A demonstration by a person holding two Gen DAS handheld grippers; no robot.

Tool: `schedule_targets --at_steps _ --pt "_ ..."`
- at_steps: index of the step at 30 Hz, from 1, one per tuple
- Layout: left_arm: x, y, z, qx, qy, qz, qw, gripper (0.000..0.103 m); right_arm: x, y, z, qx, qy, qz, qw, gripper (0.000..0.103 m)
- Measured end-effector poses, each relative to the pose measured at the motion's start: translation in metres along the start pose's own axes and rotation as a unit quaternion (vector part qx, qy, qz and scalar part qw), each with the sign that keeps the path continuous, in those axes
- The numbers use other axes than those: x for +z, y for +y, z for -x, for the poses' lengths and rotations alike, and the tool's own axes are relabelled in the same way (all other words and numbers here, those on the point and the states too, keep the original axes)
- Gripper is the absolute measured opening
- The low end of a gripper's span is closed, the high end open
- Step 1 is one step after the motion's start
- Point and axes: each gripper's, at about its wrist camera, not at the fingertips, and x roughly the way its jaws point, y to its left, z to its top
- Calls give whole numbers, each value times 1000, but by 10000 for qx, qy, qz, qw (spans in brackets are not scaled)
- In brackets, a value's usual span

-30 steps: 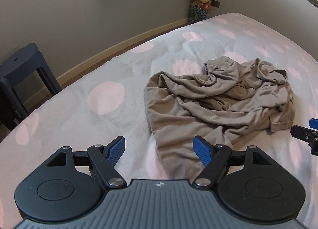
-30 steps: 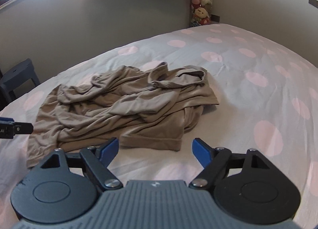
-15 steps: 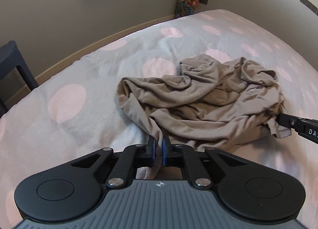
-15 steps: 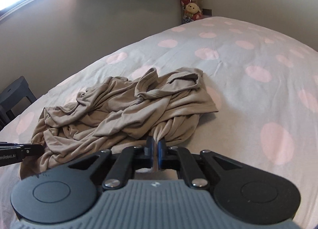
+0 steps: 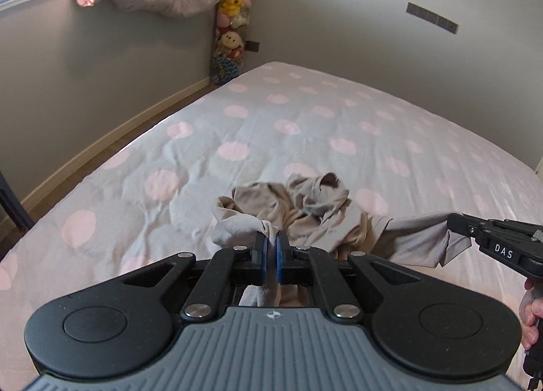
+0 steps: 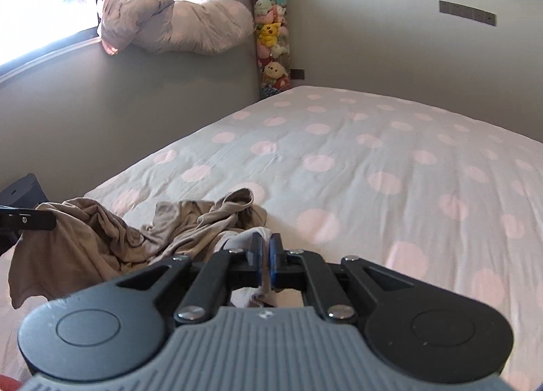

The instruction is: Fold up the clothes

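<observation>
Both grippers, open over the heap a second ago, have closed on its near edge and lifted it. Left gripper (image 5: 270,252): blue pads clamped on a bunched fold of the crumpled taupe jersey garment (image 5: 305,214), cloth pinched between them and trailing below. Right gripper (image 6: 266,255): clamped likewise on a pale fold of the same garment (image 6: 190,221). In the left view, the right gripper (image 5: 454,221) shows at 3 o'clock with fabric stretched to it, a person's hand (image 5: 532,309) behind.

Garment hangs between the two grips, its far part still heaped on the grey bed sheet with pink dots (image 5: 237,126) at 12 o'clock from both grippers. Dark stool (image 6: 23,187) at 9 o'clock in the right view; column of plush toys (image 6: 271,35) in the far corner.

Step in hand, as judged: picking up and opening out the garment before any fold. Next move likely calls for raising and spreading the grips apart until the cloth hangs clear and flat, then laying it smooth on the bed.
</observation>
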Motion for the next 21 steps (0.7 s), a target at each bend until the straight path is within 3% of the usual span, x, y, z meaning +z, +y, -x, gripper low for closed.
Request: schedule_targets --at_steps 6,11,17,21 --pt "8 -58 57 -310 -486 -318 9978 3 -10 -60 104 -715 -564 -284 9954 5" --pt "2 -104 78 -502 -615 -575 9952 3 -30 -123 187 -1659 -860 -636 9803 5" --pt "-8 -131 96 -513 -762 -624 9938 3 -63 -190 283 -2797 -1190 -1104 9463 5" --pt "-8 -140 116 -570 -963 -713 9912 3 -79 -219 332 -3547 -1461 -1358 9135 5"
